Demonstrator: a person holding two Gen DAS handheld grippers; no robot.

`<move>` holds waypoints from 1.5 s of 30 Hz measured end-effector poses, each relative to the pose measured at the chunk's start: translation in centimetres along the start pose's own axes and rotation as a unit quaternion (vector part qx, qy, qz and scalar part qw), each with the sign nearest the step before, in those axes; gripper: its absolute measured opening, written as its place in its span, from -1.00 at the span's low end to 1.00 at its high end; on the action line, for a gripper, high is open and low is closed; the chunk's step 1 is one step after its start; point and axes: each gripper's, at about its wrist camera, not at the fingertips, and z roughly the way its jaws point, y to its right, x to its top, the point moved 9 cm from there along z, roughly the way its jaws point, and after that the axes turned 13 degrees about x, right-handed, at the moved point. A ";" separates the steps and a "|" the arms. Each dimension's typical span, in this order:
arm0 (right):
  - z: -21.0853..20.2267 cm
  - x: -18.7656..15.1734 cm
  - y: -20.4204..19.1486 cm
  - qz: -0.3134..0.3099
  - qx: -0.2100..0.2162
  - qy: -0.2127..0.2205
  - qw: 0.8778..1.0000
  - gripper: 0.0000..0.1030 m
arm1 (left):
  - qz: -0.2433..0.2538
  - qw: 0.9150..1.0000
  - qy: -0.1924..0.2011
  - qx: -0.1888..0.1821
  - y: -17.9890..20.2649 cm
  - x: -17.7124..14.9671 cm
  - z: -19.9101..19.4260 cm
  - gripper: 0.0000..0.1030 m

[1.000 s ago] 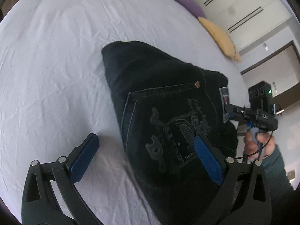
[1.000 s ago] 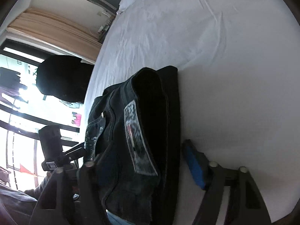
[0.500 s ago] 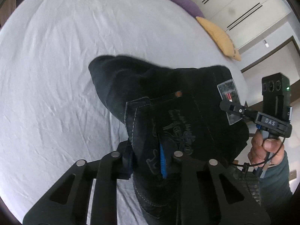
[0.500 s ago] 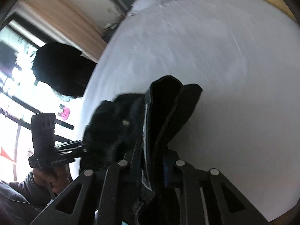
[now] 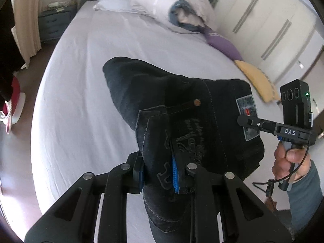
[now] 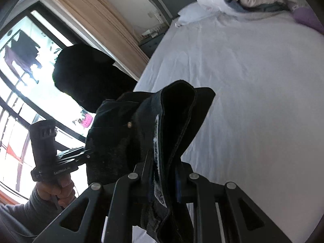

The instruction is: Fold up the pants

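Black jeans [image 5: 182,109], folded into a thick bundle, hang lifted above the white bed sheet [image 5: 85,81]. My left gripper [image 5: 158,174] is shut on the pocket end of the bundle, blue pads pinching the denim. My right gripper [image 6: 164,182] is shut on the waistband end beside the patch label [image 6: 157,162]. From the left wrist view, the right gripper [image 5: 246,121] shows at the right, clamped by the label and held by a hand [image 5: 287,158]. The right wrist view shows the left gripper [image 6: 85,154] at the far end of the jeans [image 6: 178,117].
Pillows and a rolled duvet [image 5: 178,10] lie at the head of the bed, with a purple cushion [image 5: 222,42] and a yellow one [image 5: 255,77] along the right edge. A nightstand [image 5: 54,24] and curtain stand left; wardrobe doors [image 5: 269,24] right. A dark shape [image 6: 85,75] blocks the window.
Both grippers went from open around the jeans to shut on them, then lifted the bundle off the sheet. The views tilted up, bringing the pillows and headboard into sight.
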 end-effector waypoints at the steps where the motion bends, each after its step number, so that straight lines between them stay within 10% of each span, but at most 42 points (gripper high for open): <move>1: 1.3 0.4 1.0 0.008 0.002 -0.005 1.000 -0.64 | -0.002 1.000 -0.004 0.001 -0.9 0.4 1.1 -0.63; 5: 5.8 0.9 5.2 0.044 -0.005 -0.029 0.999 -0.63 | -0.015 0.999 -0.042 0.011 -4.3 0.0 6.4 -0.62; 9: 8.0 -0.5 9.7 0.090 -0.014 -0.038 0.995 -0.38 | -0.037 0.997 -0.056 0.024 -6.8 -1.6 10.0 -0.18; 17: 5.2 -2.2 9.8 0.106 0.028 0.023 0.994 0.23 | -0.041 0.997 -0.009 0.061 -9.1 -2.0 8.5 0.18; 23: -1.1 -3.9 5.7 0.049 -0.071 0.070 0.994 0.51 | -0.074 0.979 0.123 0.143 -8.5 -2.3 -2.8 0.62; 26: -4.3 -4.4 1.6 -0.015 -0.128 0.097 0.987 0.60 | -0.065 0.949 0.240 0.196 -7.3 -2.3 -11.0 1.00; 30: -8.9 -4.6 -6.7 -0.115 -0.187 0.179 0.959 0.96 | -0.038 0.902 0.343 0.259 -5.6 -3.7 -21.1 1.00; 37: -17.4 -4.9 -19.9 -0.238 -0.269 0.332 0.872 1.00 | -0.019 0.831 0.467 0.302 -1.5 -6.3 -36.7 1.00; 45: -25.3 -6.5 -28.8 -0.257 -0.275 0.413 0.829 1.00 | 0.015 0.860 0.435 0.265 1.1 -8.1 -43.4 1.00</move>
